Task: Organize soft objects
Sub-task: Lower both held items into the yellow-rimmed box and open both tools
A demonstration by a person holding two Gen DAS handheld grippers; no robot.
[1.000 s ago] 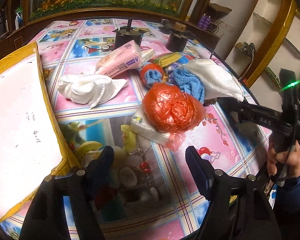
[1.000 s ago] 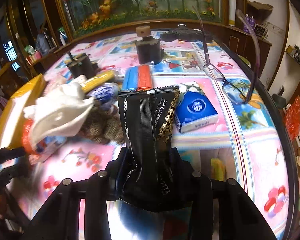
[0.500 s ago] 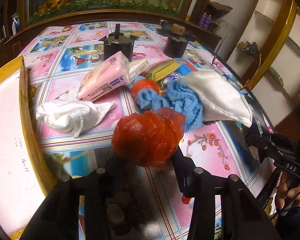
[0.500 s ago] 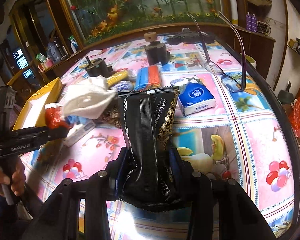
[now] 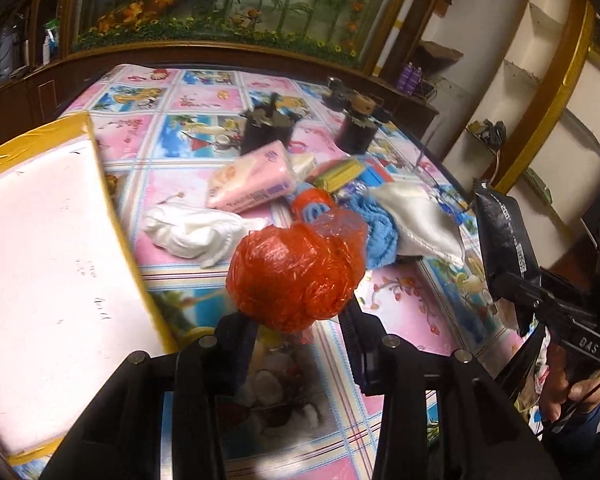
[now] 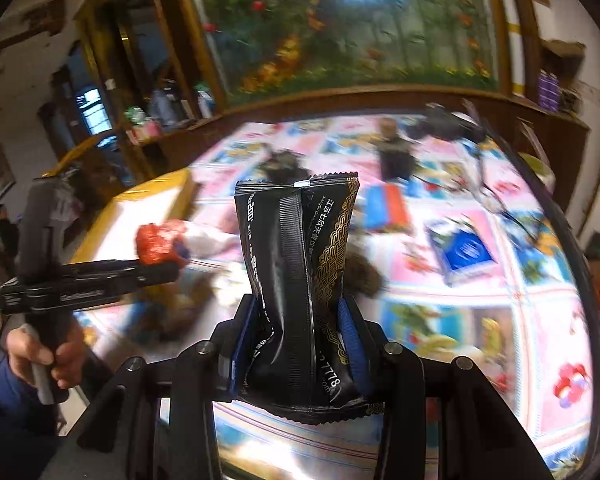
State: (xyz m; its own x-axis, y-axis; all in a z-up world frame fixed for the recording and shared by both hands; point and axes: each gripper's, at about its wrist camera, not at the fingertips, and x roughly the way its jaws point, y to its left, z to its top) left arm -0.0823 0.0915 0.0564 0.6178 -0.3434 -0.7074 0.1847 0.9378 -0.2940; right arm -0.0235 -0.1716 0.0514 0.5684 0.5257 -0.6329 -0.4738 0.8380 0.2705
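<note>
left gripper (image 5: 300, 320): black plastic frame, round silver screw heads along the linkage, blue pads inside the fingers. right gripper (image 6: 296, 332): same black build and screws, blue pads too. from the side its black bar carries white lettering. both hands (image 6: 40, 356) wrap black handles; dark blue sleeves (image 6: 4, 384) at the wrists.
</note>
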